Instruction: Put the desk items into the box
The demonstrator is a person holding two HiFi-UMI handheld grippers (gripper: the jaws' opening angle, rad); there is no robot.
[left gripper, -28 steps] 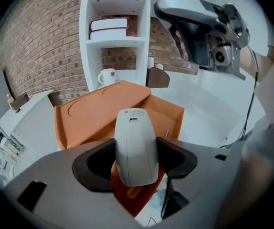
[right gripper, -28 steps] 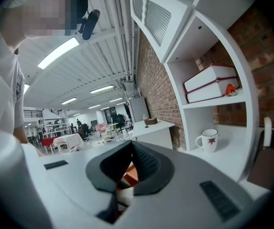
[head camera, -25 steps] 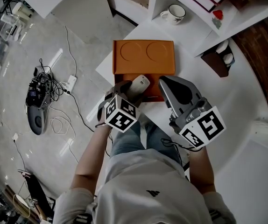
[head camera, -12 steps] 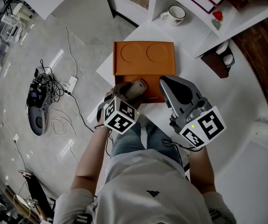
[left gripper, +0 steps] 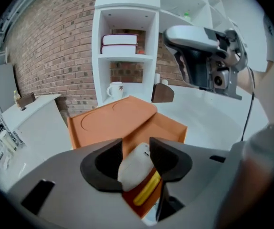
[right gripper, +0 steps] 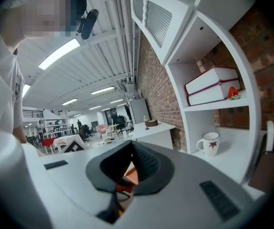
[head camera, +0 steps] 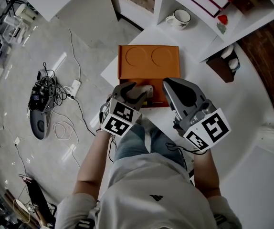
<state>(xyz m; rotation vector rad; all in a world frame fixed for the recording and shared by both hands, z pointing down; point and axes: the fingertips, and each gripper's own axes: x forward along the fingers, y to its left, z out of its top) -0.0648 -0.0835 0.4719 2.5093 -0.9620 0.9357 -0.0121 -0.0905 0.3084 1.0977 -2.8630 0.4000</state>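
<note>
While its jaws are drawing together, the left gripper (left gripper: 136, 144) hangs over the near end of the orange box (left gripper: 171, 128), with a pale, rounded white item (left gripper: 134, 165) showing in the gap between the pads. The item's far corner sits against the right-hand pad, but the left-hand pad looks clear of it. I judge that it is resting in the box and not pinched, though the contact is hard to read. Its long axis runs roughly along the gripper's own reach, tilted a little to the right, so it lies straight ahead of and just under the jaws. Just beneath it in the box lies a yellow item (left gripper: 146, 191), slanted much the same way. The lid (left gripper: 110, 120) is thrown back flat on the far side, leaving the opening free. The right gripper (right gripper: 130, 168) has its jaws pressed together on nothing, and it hovers just beside the box's right edge above the white worktop (head camera: 242, 104). It points up toward the shelves and not down at the box. The left gripper is plainly the nearer one, so any lift clear or regrasp would fall to it.
</note>
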